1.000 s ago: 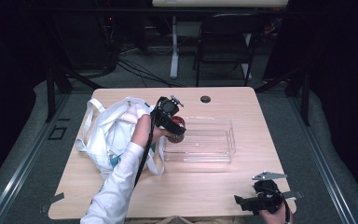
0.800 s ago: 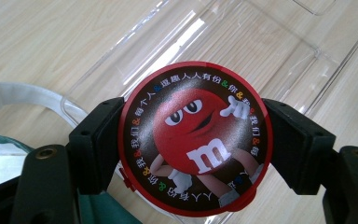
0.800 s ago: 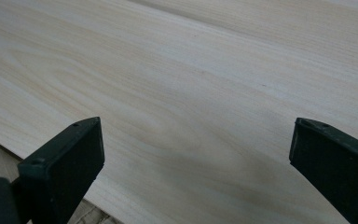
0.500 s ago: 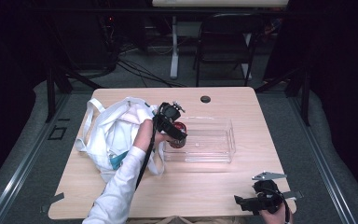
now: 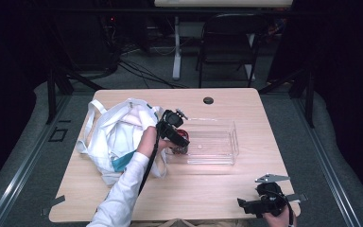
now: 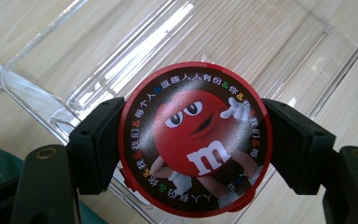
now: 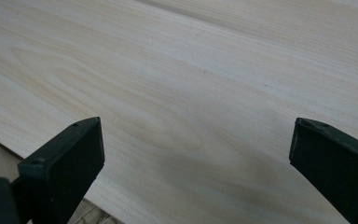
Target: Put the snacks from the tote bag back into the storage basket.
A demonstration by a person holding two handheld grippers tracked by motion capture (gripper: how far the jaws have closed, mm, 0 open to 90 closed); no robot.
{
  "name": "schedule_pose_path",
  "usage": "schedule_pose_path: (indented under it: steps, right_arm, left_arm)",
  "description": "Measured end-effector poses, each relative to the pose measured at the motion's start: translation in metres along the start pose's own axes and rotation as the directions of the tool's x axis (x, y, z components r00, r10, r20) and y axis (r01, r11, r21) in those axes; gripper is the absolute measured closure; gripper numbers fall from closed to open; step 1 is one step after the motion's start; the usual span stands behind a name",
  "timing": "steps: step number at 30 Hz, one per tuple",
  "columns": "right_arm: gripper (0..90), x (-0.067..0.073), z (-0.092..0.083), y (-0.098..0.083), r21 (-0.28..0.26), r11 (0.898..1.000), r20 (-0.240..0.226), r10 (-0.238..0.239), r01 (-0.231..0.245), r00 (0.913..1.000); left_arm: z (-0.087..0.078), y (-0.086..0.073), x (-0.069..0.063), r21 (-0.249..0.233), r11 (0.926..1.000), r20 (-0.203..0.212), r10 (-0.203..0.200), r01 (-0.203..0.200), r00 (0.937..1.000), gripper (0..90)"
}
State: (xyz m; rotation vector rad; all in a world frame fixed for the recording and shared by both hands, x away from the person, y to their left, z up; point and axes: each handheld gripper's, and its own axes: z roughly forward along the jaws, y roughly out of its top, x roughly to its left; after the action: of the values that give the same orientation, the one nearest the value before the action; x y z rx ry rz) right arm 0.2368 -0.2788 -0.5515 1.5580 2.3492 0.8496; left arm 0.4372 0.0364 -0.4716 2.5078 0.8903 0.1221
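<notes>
A round red candy tin (image 6: 195, 137) with a red cartoon figure on its black lid is clamped between the jaws of my left gripper (image 6: 193, 149). In the high view the left gripper (image 5: 178, 142) holds that tin (image 5: 181, 134) low over the left end of a clear plastic tray (image 5: 227, 146) in the middle of the table. The tray (image 6: 261, 42) lies right under the tin. My right gripper (image 5: 242, 204) rests at the table's front right edge. Its jaws (image 7: 193, 177) stand wide apart over bare wood with nothing between them.
A white cloth tote bag (image 5: 118, 135) with a teal item in it lies crumpled left of the tray, beside the left hand. A small dark hole (image 5: 208, 100) marks the table's far edge. A chair (image 5: 227, 45) stands beyond the table.
The left gripper has sunk with the tin toward the left end of the tray. The right gripper has stayed where it was.
</notes>
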Motion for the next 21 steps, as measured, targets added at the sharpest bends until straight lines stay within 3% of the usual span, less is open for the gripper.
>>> schedule_pose_path:
  steps: [21]
  right_arm:
    - [2.8,0.0,0.0,0.0,-0.005,1.0,-0.001,0.0,0.0,1.0]
  left_arm:
    - [0.024,-0.01,0.004,0.049,0.9988,0.003,-0.009,0.009,1.0,26.1]
